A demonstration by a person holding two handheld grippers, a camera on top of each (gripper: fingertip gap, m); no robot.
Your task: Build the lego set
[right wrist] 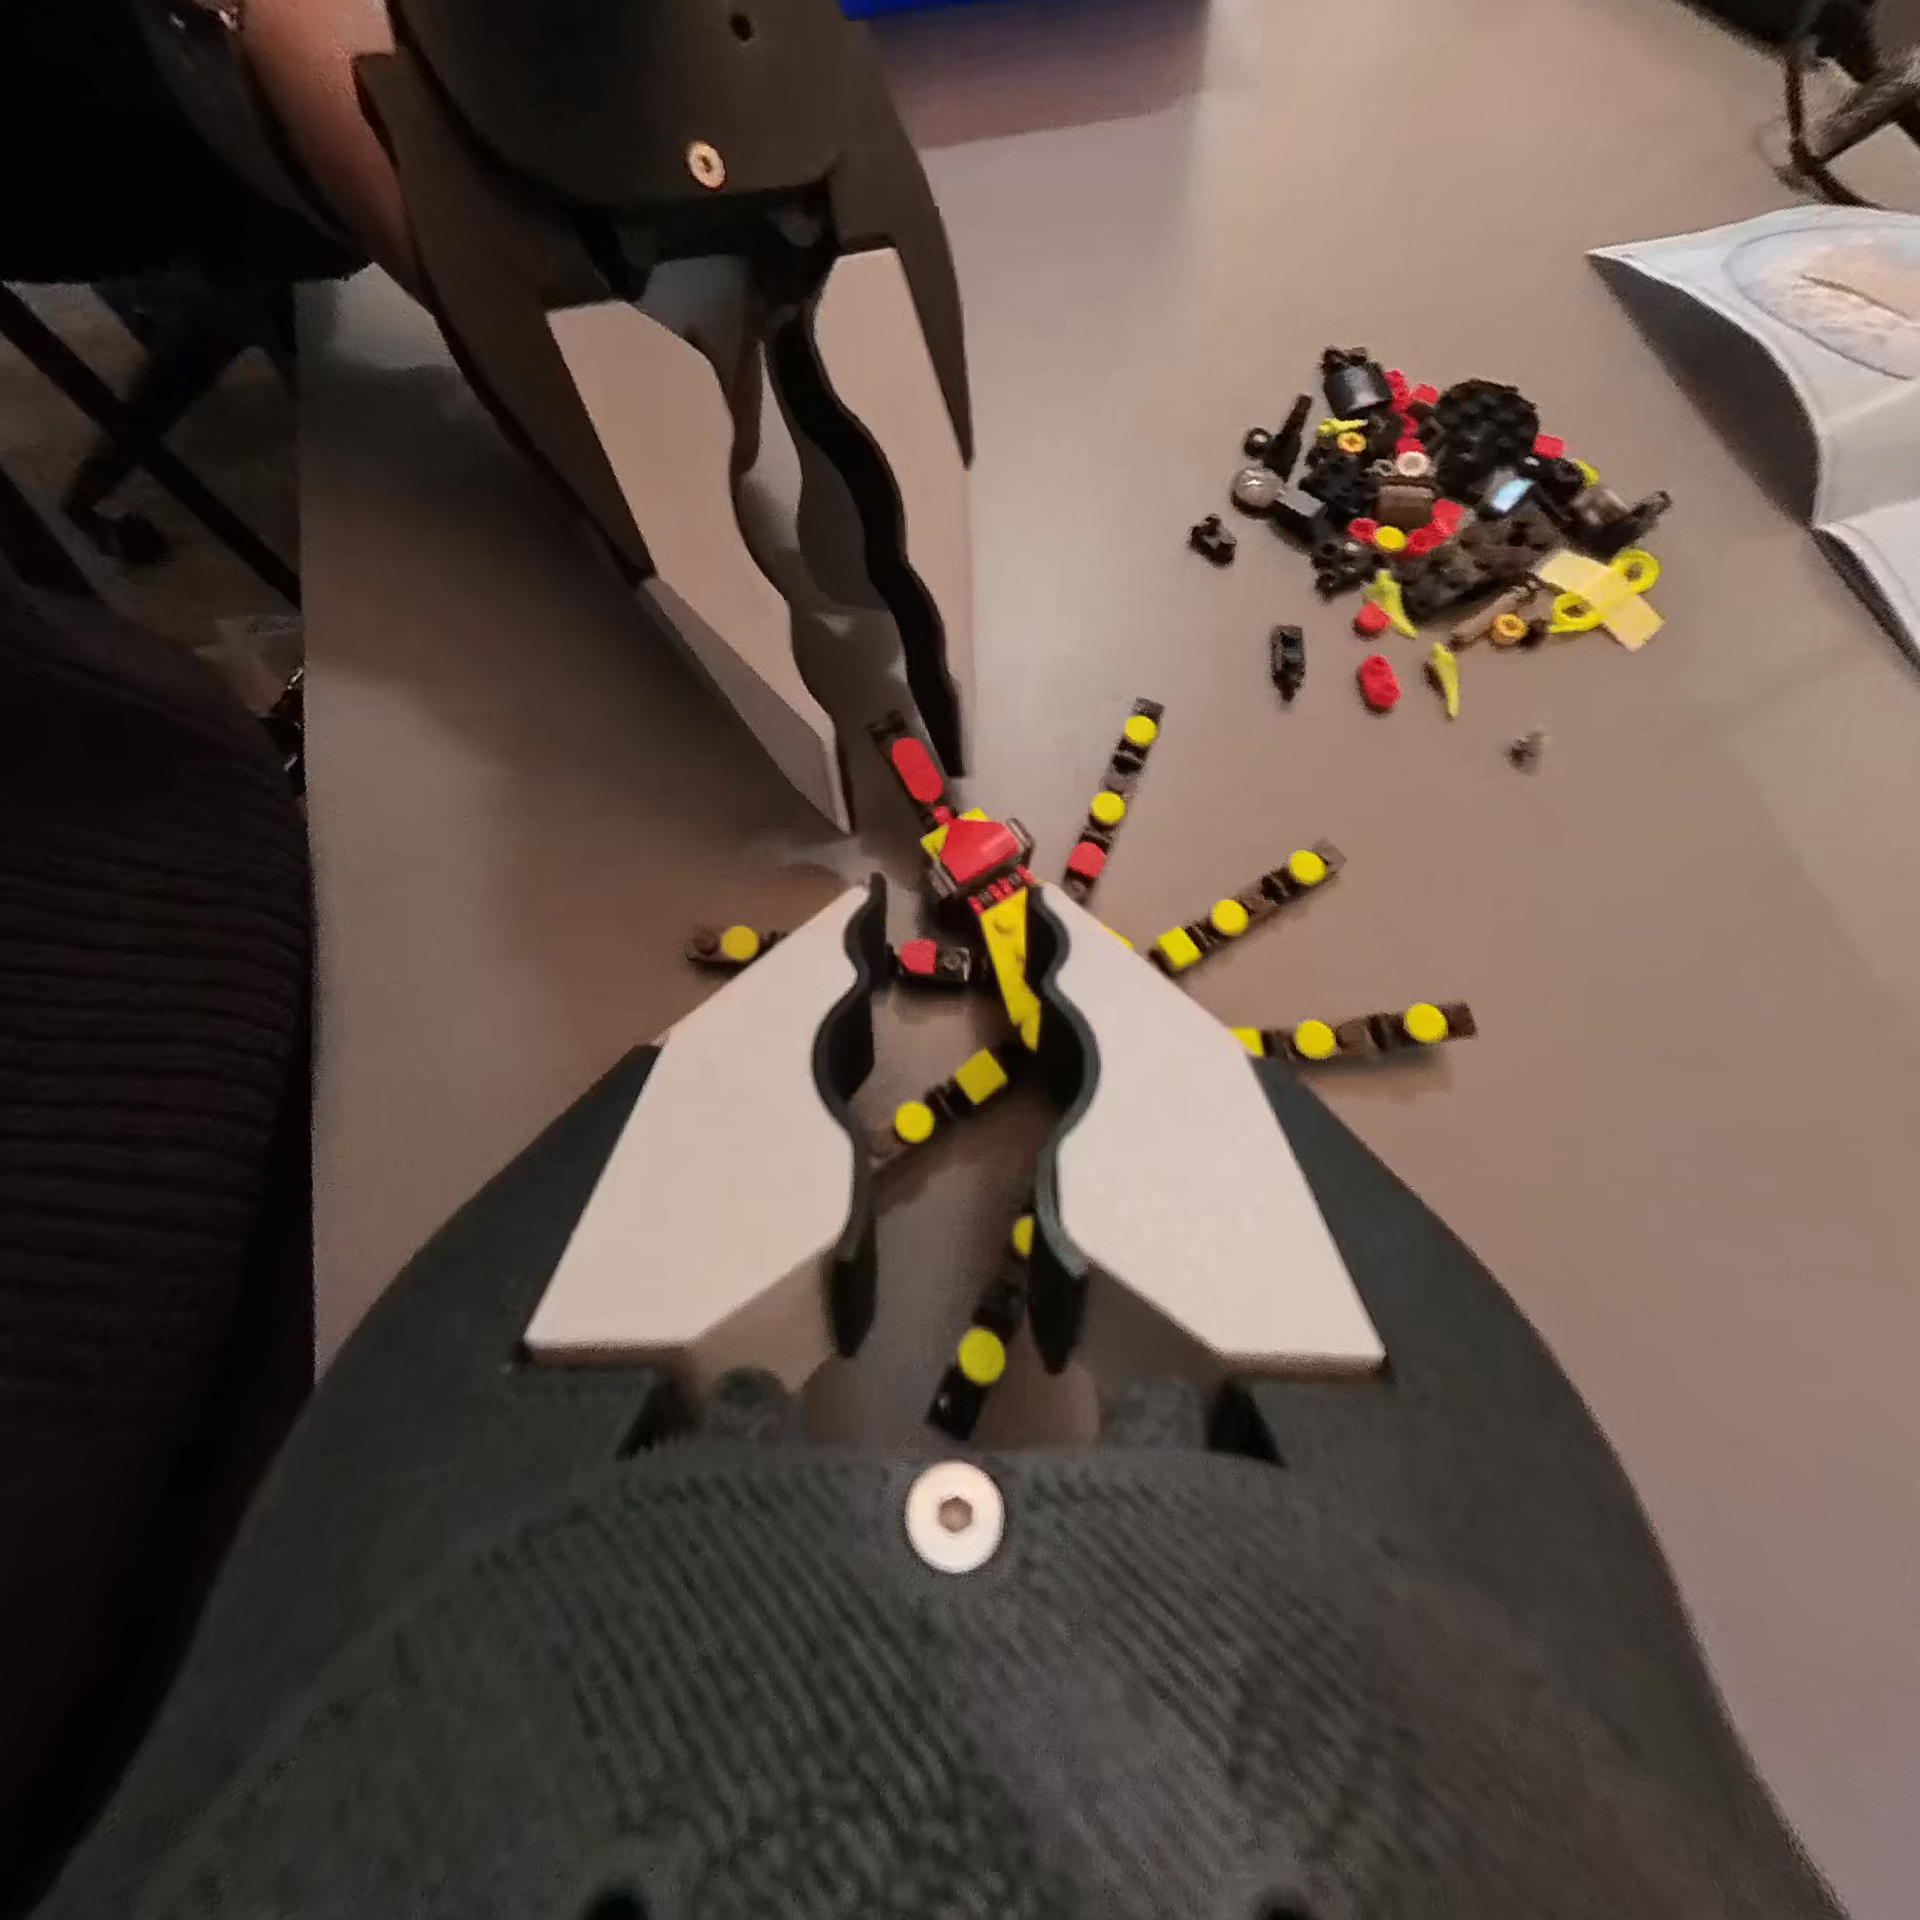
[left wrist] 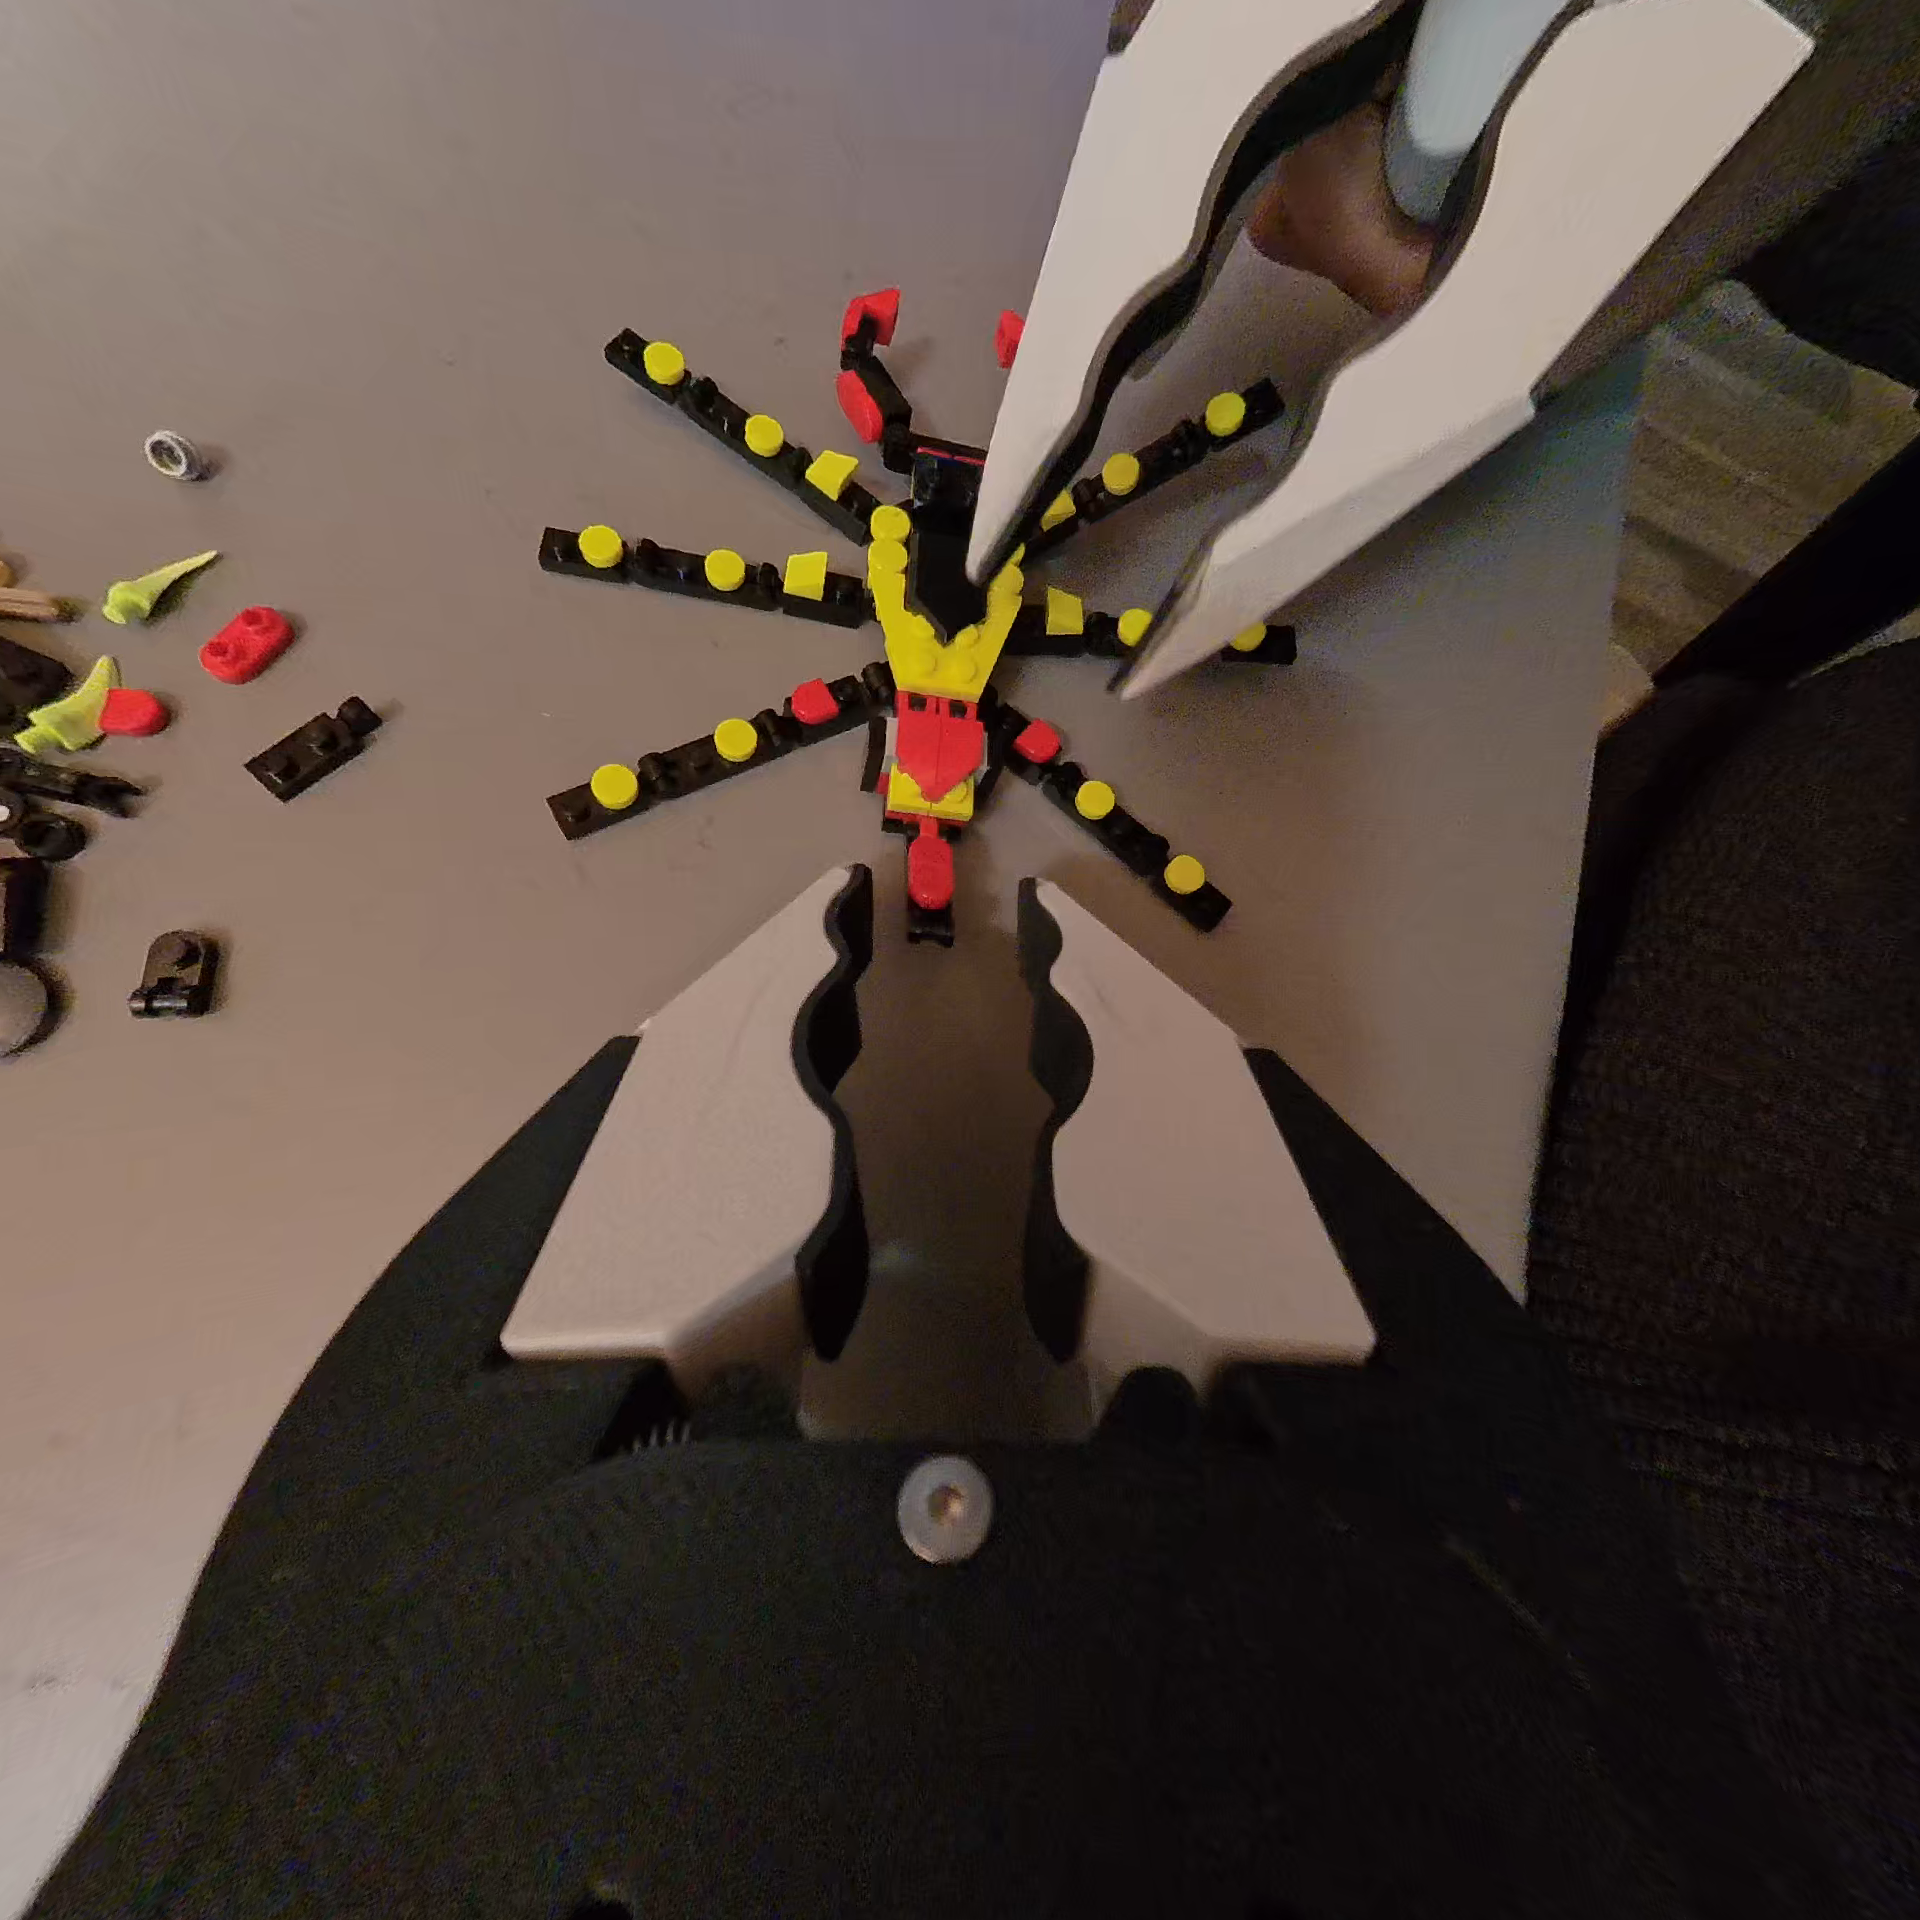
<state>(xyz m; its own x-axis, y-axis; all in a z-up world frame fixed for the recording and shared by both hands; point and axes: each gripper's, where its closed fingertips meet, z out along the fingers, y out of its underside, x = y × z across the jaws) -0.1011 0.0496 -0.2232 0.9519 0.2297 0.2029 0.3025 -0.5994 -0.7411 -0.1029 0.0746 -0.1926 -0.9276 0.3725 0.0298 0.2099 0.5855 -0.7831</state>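
Note:
A brick creature (left wrist: pixel 940 748) with a yellow and red body and several black legs dotted with yellow studs lies flat on the grey table (left wrist: pixel 416 208). My left gripper (left wrist: pixel 940 888) is open, its tips on either side of the creature's red tail piece (left wrist: pixel 928 871) without closing on it. My right gripper (left wrist: pixel 1049 629) comes in from the upper right, open; one tip rests in the yellow V of the body, the other lies over a right-hand leg. In the right wrist view my right gripper (right wrist: pixel 956 894) straddles the body (right wrist: pixel 977 847), with the left gripper (right wrist: pixel 899 790) opposite.
Loose pieces lie left of the creature: a red rounded plate (left wrist: pixel 246 644), a black plate (left wrist: pixel 312 748), lime claws (left wrist: pixel 156 587). A pile of bricks (right wrist: pixel 1444 509) and an open booklet (right wrist: pixel 1808 343) lie farther off. The table edge and dark fabric (left wrist: pixel 1766 1039) are at the right. Tip to tip, the grippers are about 5 cm apart. It is some 10 cm from my left tips to the black plate (left wrist: pixel 312 748). Look for it in the right wrist view (right wrist: pixel 1285 652) too.

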